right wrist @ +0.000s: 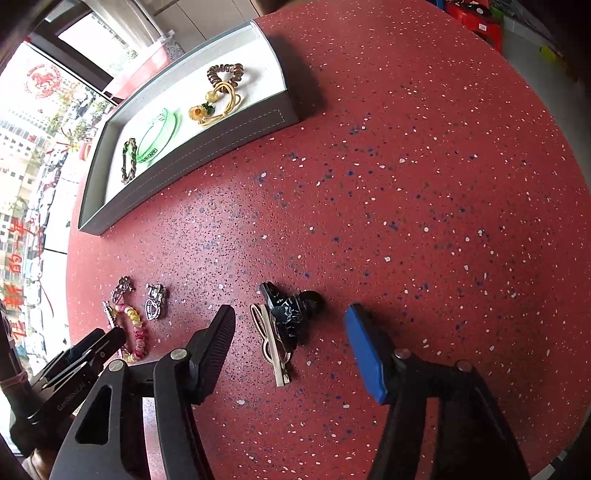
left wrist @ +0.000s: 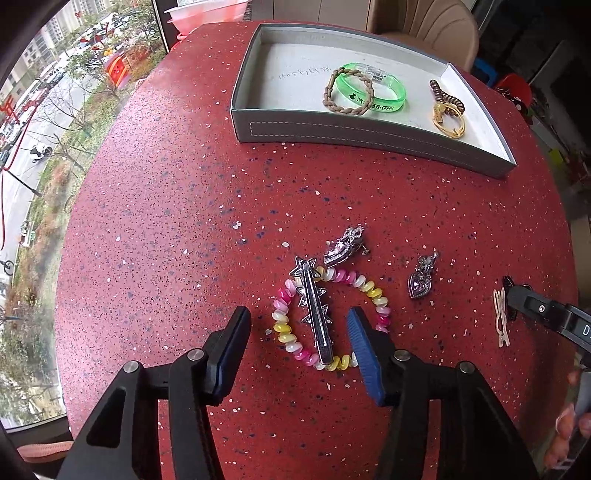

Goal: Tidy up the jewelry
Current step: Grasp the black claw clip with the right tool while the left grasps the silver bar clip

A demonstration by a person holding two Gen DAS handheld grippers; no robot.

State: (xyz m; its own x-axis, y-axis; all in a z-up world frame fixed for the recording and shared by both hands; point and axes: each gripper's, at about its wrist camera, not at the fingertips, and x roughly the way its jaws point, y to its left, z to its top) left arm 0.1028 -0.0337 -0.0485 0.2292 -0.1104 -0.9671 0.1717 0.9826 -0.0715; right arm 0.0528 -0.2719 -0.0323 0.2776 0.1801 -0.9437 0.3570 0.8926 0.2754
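My left gripper is open, its jaws on either side of a silver star hair clip that lies across a pink, yellow and white spiral hair tie. A silver rhinestone clip and a silver heart pendant clip lie just beyond. My right gripper is open around a black claw clip and a gold bunny hair pin. The grey tray holds a green bangle, a braided tie, a brown spiral tie and a gold tie.
Everything rests on a round red speckled table. A window lies to the left and a beige chair behind the tray. A pink dish sits at the table's far edge.
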